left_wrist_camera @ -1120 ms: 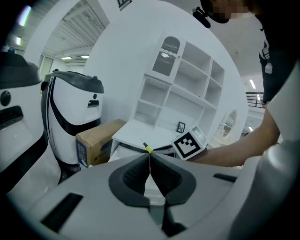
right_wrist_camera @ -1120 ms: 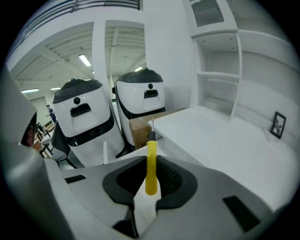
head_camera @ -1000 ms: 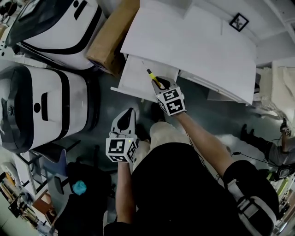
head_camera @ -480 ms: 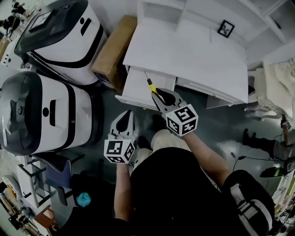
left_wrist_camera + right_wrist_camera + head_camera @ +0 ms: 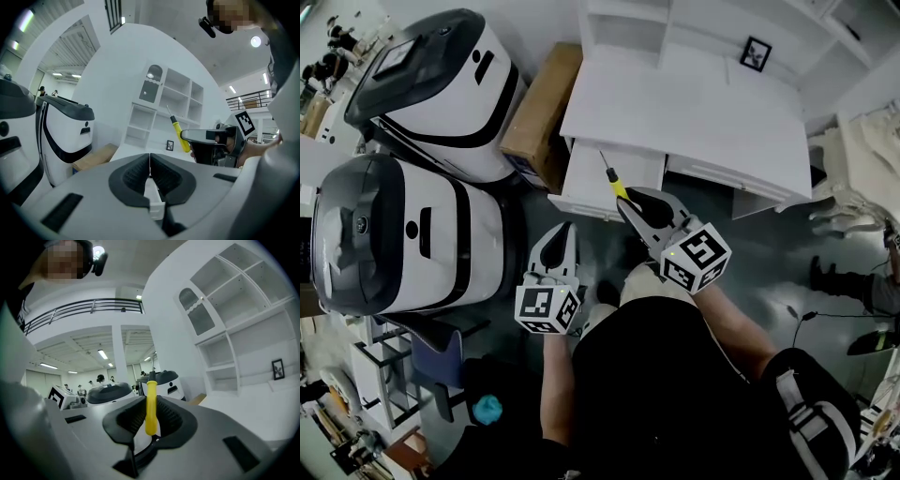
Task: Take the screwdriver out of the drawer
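Observation:
The screwdriver point(image 5: 616, 183) has a yellow handle and a thin shaft, and my right gripper point(image 5: 625, 201) is shut on the handle. It hangs above the open white drawer point(image 5: 586, 183) at the desk's point(image 5: 694, 108) front left. In the right gripper view the handle point(image 5: 151, 404) stands upright between the dark pads. My left gripper point(image 5: 565, 229) is lower and nearer to me, shut on nothing, left of the right one. From the left gripper view, my shut left gripper point(image 5: 150, 161) faces the screwdriver point(image 5: 180, 137) and the right gripper point(image 5: 208, 137).
Two large white and black machines point(image 5: 431, 80) point(image 5: 389, 244) stand to the left. A cardboard box point(image 5: 546, 111) lies between them and the desk. White shelves point(image 5: 164, 110) rise behind the desk, which carries a small picture frame point(image 5: 757, 53). My legs are just below the grippers.
Both grippers have risen toward the head camera. The right one has carried the screwdriver up and out of the drawer. The left one has stayed shut and empty.

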Available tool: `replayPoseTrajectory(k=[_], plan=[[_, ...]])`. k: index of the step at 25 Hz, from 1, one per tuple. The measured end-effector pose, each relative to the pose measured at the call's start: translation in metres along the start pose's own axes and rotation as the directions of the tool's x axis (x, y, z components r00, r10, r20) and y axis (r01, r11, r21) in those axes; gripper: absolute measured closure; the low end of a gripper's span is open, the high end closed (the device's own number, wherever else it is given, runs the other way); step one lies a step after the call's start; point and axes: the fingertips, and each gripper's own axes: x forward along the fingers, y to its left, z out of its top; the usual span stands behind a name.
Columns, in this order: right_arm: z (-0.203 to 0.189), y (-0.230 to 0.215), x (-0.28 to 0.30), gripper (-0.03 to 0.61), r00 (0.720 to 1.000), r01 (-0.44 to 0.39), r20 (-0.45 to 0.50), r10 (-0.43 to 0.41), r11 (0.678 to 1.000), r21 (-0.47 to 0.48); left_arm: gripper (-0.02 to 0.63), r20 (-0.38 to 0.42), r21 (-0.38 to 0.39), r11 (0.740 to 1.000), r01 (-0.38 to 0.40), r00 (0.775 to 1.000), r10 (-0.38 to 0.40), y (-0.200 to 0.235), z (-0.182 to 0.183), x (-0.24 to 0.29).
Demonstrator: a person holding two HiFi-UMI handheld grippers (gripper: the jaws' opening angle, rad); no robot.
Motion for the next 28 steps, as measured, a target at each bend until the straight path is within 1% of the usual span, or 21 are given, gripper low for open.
replayPoseTrajectory(k=[5,12,21,28], plan=[[0.005,0.014,-0.013,0.499,0.999,0.006,0.046,-0.003,0.998,-0.056,0.589,0.011,0.022,1.000,0.007,1.000,-0.007,-0.007,0.006,-0.011],[-0.003,0.024,-0.025,0.499,0.999,-0.020,0.031,0.020,1.000,-0.013,0.589,0.017,0.030,0.999,0.019,1.000,-0.019,-0.018,0.006,-0.018],[-0.010,0.031,-0.027,0.499,0.999,-0.026,0.018,0.026,1.000,-0.008,0.589,0.003,0.028,0.999,0.027,1.000,-0.027,-0.019,-0.001,-0.023],[-0.017,0.035,-0.032,0.499,1.000,-0.021,0.010,0.021,1.000,-0.022,0.589,-0.005,0.033,0.999,0.033,0.999,-0.033,-0.022,-0.008,-0.030]])
